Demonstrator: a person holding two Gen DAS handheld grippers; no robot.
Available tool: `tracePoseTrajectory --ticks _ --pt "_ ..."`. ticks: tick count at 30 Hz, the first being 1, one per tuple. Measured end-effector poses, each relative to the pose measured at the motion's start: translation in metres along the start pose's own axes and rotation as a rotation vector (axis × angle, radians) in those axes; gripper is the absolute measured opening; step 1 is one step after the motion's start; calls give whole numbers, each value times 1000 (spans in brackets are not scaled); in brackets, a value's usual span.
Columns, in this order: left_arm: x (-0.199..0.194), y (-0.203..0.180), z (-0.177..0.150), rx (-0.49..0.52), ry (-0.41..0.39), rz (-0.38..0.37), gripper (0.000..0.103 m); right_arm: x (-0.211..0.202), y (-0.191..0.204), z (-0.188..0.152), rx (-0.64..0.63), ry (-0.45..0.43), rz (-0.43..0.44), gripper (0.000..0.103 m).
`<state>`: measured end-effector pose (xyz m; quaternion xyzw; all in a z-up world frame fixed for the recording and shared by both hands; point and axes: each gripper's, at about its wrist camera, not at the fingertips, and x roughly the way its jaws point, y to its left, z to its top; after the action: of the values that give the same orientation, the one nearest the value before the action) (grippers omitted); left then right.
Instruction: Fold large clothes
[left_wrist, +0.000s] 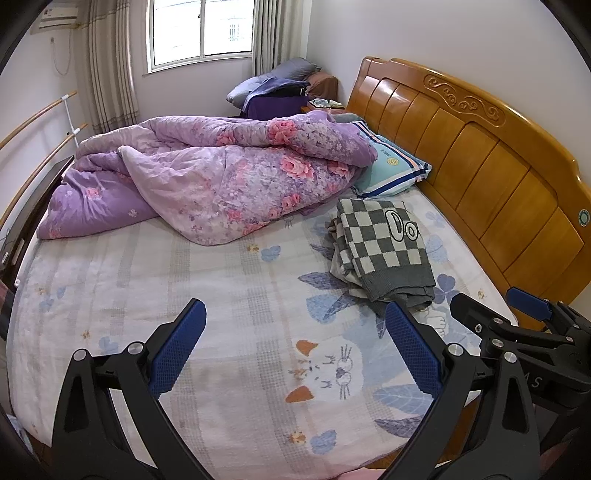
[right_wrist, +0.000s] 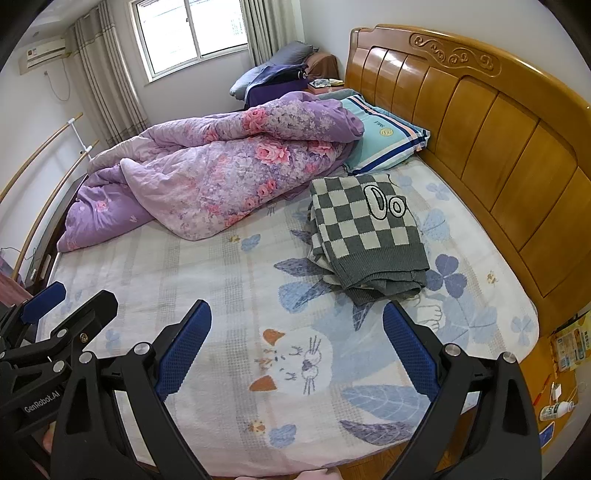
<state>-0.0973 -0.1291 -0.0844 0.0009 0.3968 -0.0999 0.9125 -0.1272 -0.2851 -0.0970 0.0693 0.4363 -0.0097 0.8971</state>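
A grey and white checkered sweater (left_wrist: 380, 247) lies folded on the bed near the headboard; it also shows in the right wrist view (right_wrist: 365, 236). My left gripper (left_wrist: 295, 332) is open and empty, held above the sheet in front of the sweater. My right gripper (right_wrist: 297, 332) is open and empty too, just short of the sweater's near edge. The right gripper shows at the right of the left wrist view (left_wrist: 498, 310), and the left gripper at the left of the right wrist view (right_wrist: 70, 299).
A crumpled purple floral quilt (left_wrist: 207, 177) covers the far half of the bed. A striped blue pillow (left_wrist: 391, 166) lies by the wooden headboard (left_wrist: 480, 136). The patterned sheet (left_wrist: 184, 277) lies flat. A nightstand with small items (right_wrist: 561, 369) stands at the right.
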Motion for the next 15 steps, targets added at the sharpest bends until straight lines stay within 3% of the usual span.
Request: tracePoseTrajectory --ticks 15 --pt "15 -4 3 1 19 -25 98 2 -7 3 1 1 -16 91"
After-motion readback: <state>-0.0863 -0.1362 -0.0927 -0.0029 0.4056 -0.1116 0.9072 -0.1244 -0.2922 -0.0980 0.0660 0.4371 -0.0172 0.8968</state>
